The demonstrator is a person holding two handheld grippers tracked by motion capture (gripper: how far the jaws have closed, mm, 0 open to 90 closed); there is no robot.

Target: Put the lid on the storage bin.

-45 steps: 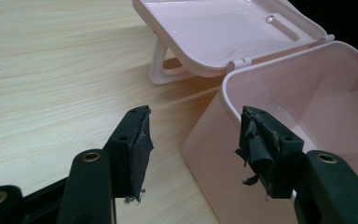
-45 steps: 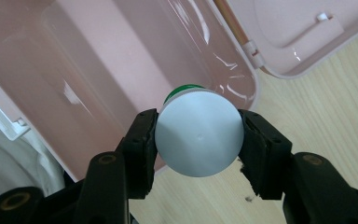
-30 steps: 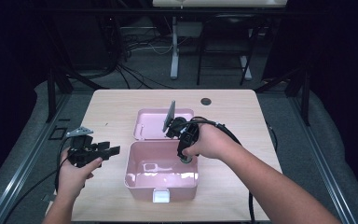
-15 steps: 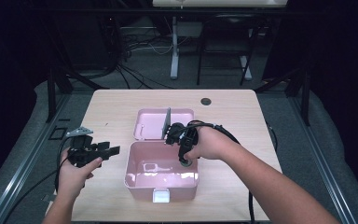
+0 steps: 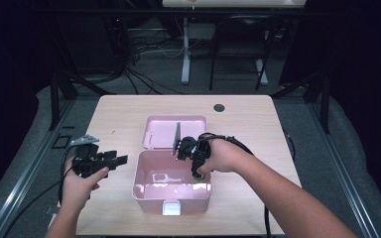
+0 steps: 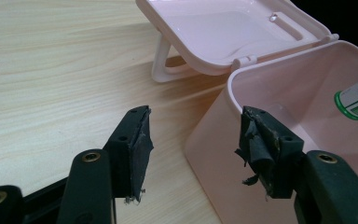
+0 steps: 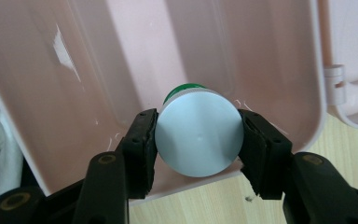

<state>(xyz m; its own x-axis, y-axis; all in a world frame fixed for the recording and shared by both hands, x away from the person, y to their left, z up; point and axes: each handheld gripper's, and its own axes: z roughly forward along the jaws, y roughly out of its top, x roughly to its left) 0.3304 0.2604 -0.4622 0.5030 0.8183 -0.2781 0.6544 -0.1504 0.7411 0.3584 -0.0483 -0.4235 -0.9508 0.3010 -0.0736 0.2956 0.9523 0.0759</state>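
Right gripper view, frame centre: right gripper (image 7: 198, 140) clamps a silver-capped green bottle (image 7: 198, 137) over the pink box (image 7: 51, 93); left gripper (image 6: 193, 149) gapes empty.

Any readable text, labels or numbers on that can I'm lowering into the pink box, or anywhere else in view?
Can in the right gripper: plain silver end, no text.
Can's green and white label, seen in the left gripper view: there is print, too small and blurred to read.
Pink box and its lid: no lettering visible.
Table: no text.
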